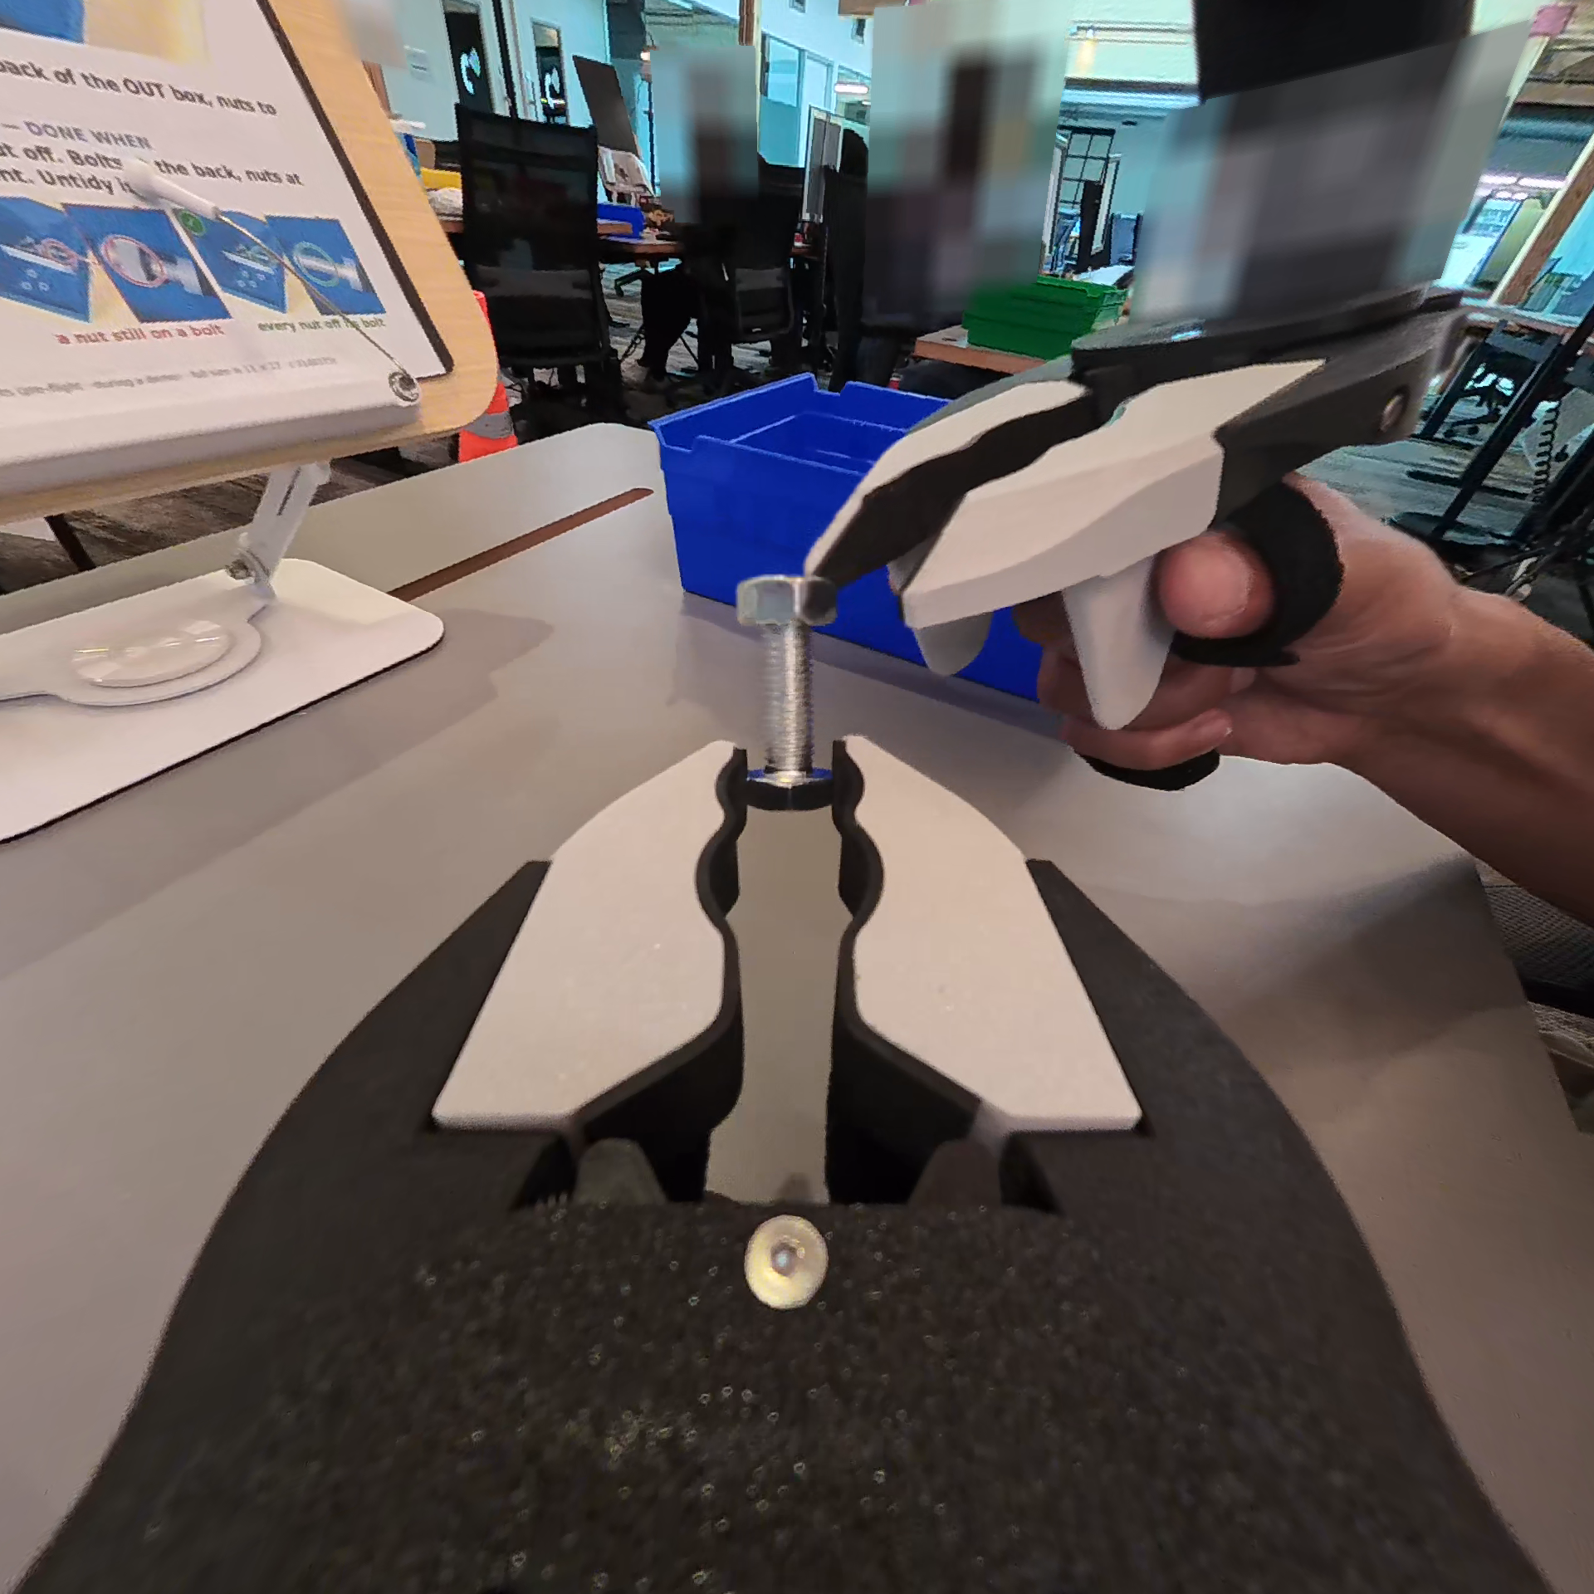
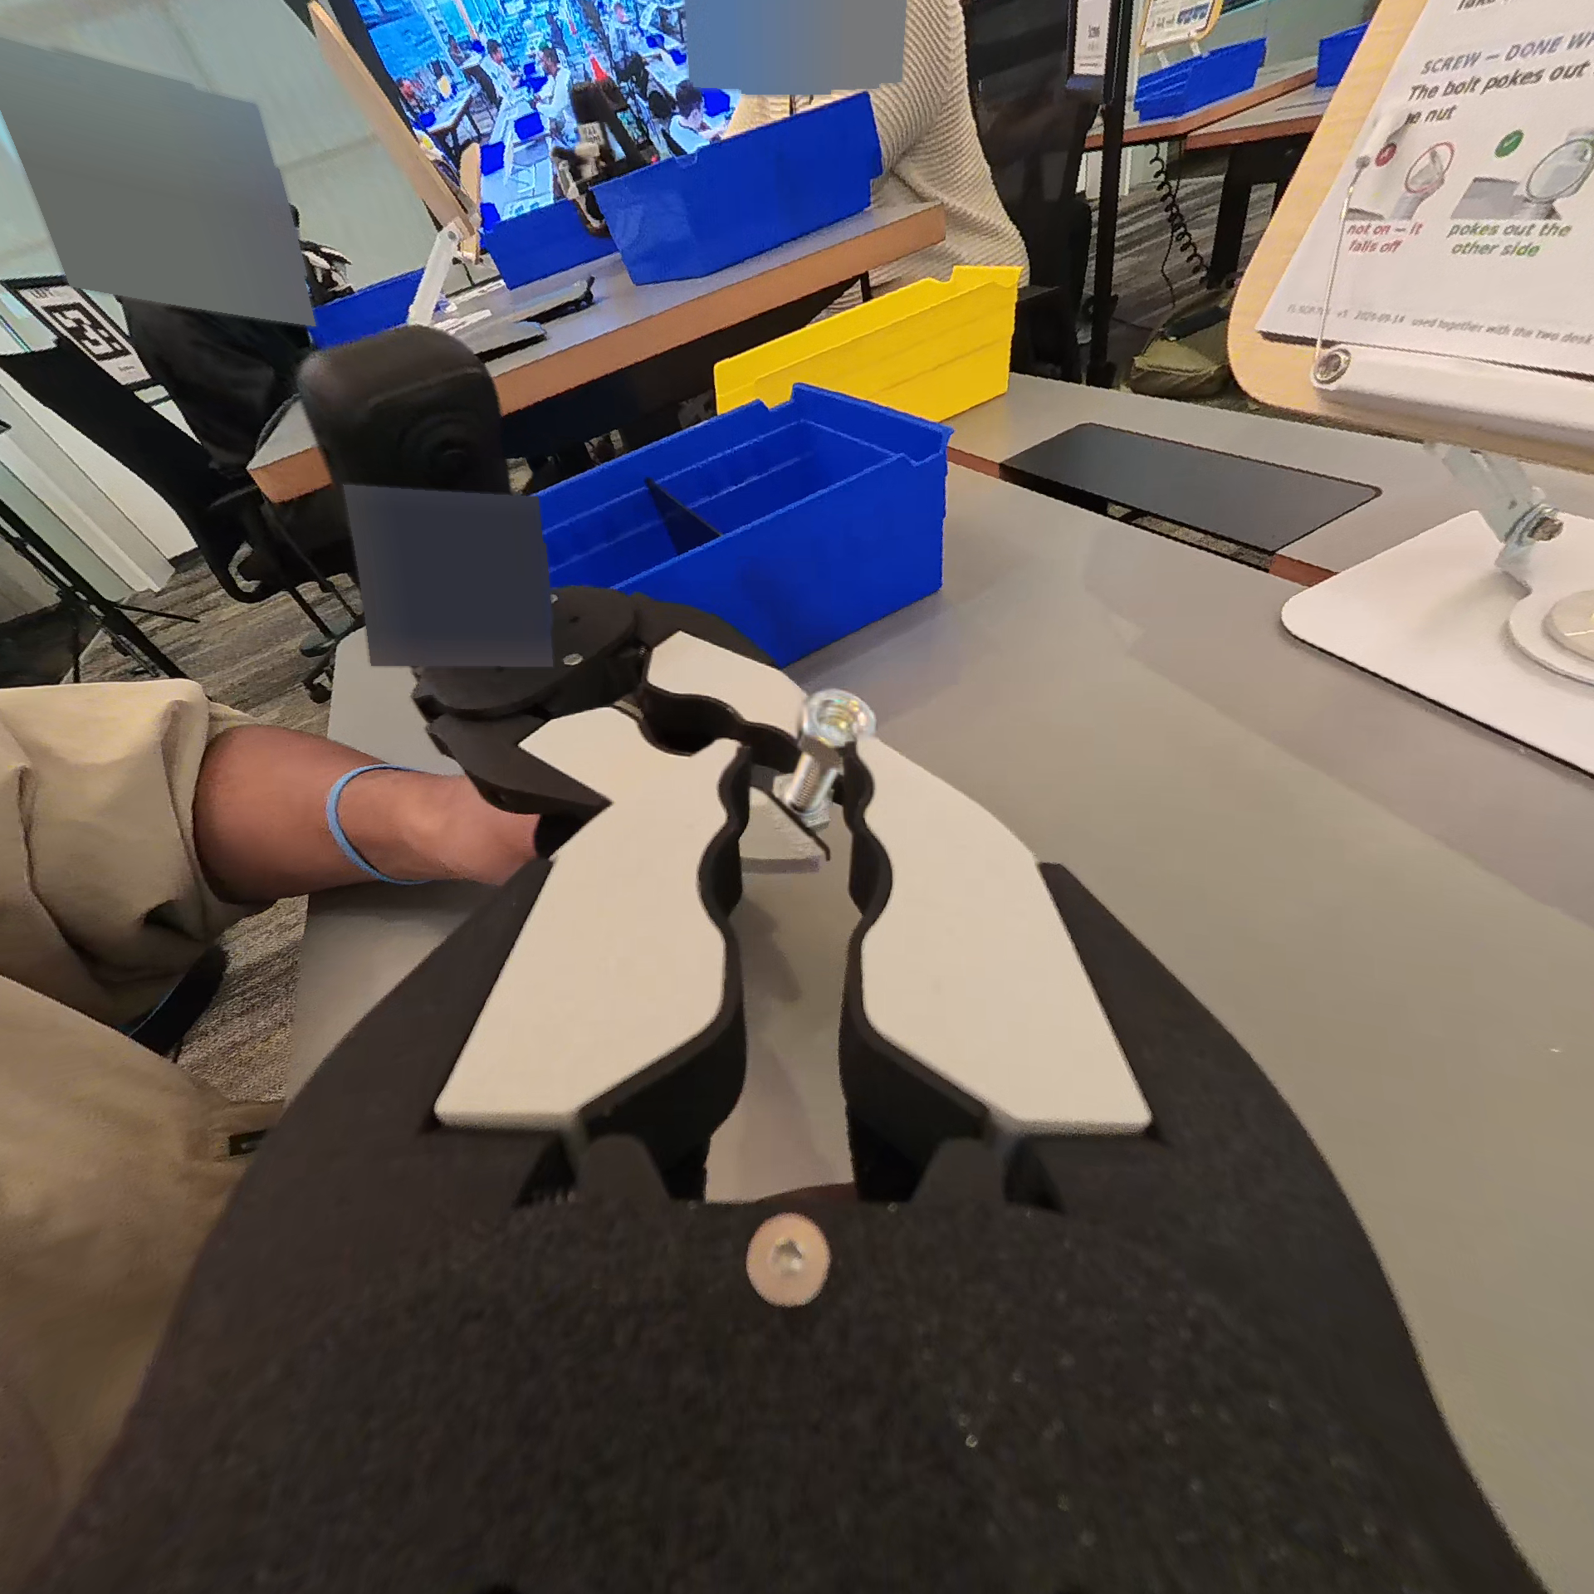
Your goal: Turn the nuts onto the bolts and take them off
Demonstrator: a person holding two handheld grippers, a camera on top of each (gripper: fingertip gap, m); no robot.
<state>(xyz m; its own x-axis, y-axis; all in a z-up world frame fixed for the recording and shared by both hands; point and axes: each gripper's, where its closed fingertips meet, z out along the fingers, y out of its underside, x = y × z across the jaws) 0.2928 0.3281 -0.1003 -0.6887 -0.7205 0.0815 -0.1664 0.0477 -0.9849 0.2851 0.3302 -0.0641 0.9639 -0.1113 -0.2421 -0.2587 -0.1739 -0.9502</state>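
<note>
The left gripper (image 1: 787, 781) lies low and level over the grey surface (image 1: 517, 862), its fingers pinching the lower end of an upright bolt (image 1: 787, 716) between their tips. That lower end is a hex part, whether head or nut I cannot tell. The threaded shank stands straight up, and a second silver hex piece (image 1: 785, 601) sits at its top.

The right gripper (image 1: 862, 586) comes in from the right and above, tilted downward, held by a person's hand (image 1: 1251, 655) with a black strap over one finger. Its near fingertip touches the right side of the top hex piece; the other finger hangs just right of it, apart from the metal. In the right wrist view the bolt (image 2: 819, 759) leans between that gripper's finger tips (image 2: 798, 776), with a gap on the left side, so the fingers are spread rather than clamped.

The left hand's forearm (image 2: 285, 819) rests near the surface edge, a blue band around the wrist, a tan sleeve behind it.

A blue bin (image 2: 776, 535) with a black divider stands farther back, a yellow bin (image 2: 880, 345) beyond it. White instruction stands (image 1: 198, 259) flank the work area.
</note>
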